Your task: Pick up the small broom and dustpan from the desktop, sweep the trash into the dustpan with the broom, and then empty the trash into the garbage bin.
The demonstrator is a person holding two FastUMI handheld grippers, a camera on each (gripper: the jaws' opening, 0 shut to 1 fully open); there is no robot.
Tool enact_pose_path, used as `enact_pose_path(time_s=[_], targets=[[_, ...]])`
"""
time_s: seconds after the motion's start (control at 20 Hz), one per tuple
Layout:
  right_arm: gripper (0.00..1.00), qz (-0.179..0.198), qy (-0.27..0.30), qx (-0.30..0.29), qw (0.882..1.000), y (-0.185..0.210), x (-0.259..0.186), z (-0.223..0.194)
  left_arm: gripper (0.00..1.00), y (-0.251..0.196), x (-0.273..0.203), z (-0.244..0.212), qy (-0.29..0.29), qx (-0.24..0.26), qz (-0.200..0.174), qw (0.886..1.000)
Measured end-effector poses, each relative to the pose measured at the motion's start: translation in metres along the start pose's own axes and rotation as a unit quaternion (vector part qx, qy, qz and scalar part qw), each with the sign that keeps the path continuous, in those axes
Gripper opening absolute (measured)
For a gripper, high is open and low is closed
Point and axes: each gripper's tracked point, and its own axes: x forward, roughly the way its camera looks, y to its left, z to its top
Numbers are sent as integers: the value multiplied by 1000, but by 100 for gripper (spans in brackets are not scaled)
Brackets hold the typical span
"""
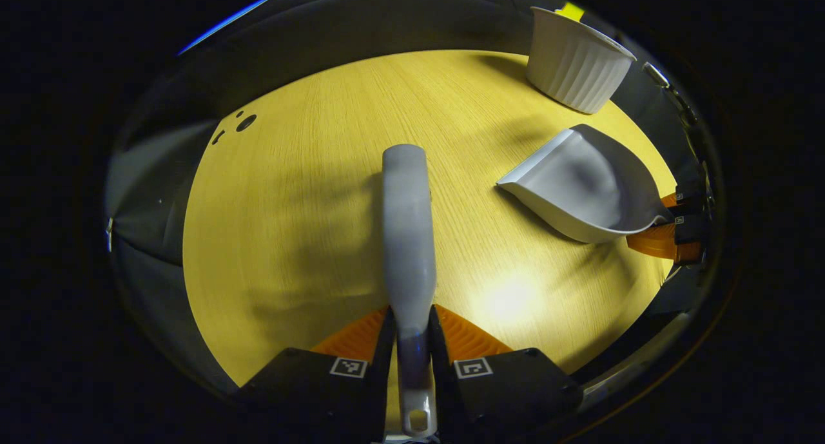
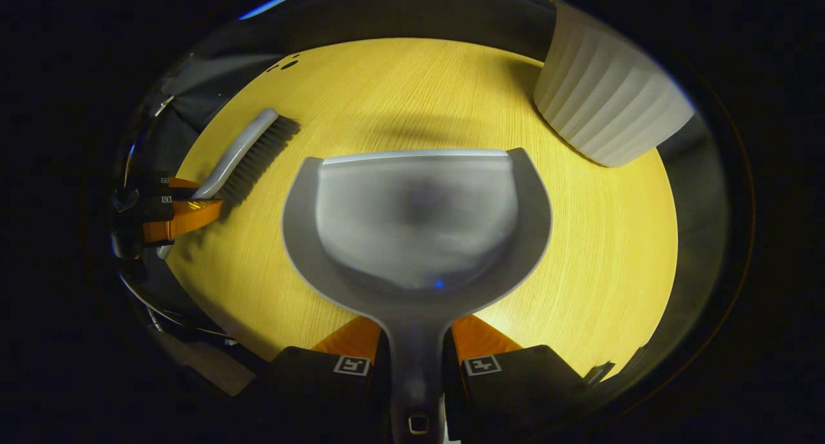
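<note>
Left gripper [image 1: 412,341] clamps the broom [image 1: 407,238] handle, right gripper [image 2: 416,357] clamps the dustpan [image 2: 419,225] handle; both judged light, rigid plastic, best held at handles.

broom [image 2: 248,151]: grey, dark bristles, over table left | dustpan [image 2: 419,225]: grey, tray facing up, centre | garbage bin [image 2: 606,102]: white, ribbed, upright, far right

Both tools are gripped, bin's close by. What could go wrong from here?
1. The dustpan hangs close to the ribbed white bin; a swing could knock the bin over.
2. The right gripper clamps only the dustpan's narrow handle, so it may twist when tipped.
3. The broom, in the left gripper, might rotate likewise.
</note>
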Motion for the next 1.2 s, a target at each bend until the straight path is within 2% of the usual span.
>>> enact_pose_path(time_s=[0.2, 0.3, 0.35, 0.4, 0.45, 0.5, 0.55, 0.6, 0.65, 0.95, 1.1, 1.2], targets=[[39, 19, 14, 18, 1000, 9, -3, -8, 36, 4, -11, 2, -8, -2, 5, 1000], [39, 21, 13, 25, 999, 11, -6, -11, 42, 6, -18, 3, -15, -7, 4, 1000], [30, 22, 12, 29, 999, 10, -8, -12, 42, 7, -22, 4, -19, -10, 5, 1000], [37, 23, 10, 34, 999, 11, -11, -12, 46, 8, -26, 6, -24, -11, 5, 1000], [37, 25, 6, 40, 999, 12, -15, -11, 47, 9, -30, 7, -27, -13, 6, 1000], [29, 28, 4, 45, 999, 12, -21, -12, 49, 10, -33, 8, -32, -14, 7, 999], [29, 31, 1, 49, 998, 12, -27, -12, 48, 12, -36, 11, -37, -15, 8, 999], [37, 32, -4, 53, 998, 11, -33, -12, 49, 13, -41, 12, -41, -16, 10, 999], [37, 33, -9, 56, 998, 11, -41, -12, 49, 14, -44, 15, -46, -16, 12, 999], [35, 40, -79, 64, 994, 9, -91, 9, 48, 14, -75, 36, -87, -26, 16, 996], [35, 39, -142, 49, 988, 11, -116, 33, 47, 10, -99, 62, -144, -23, 12, 989], [35, 34, -191, 37, 980, 12, -132, 54, 48, 7, -121, 89, -200, -13, 12, 980]])
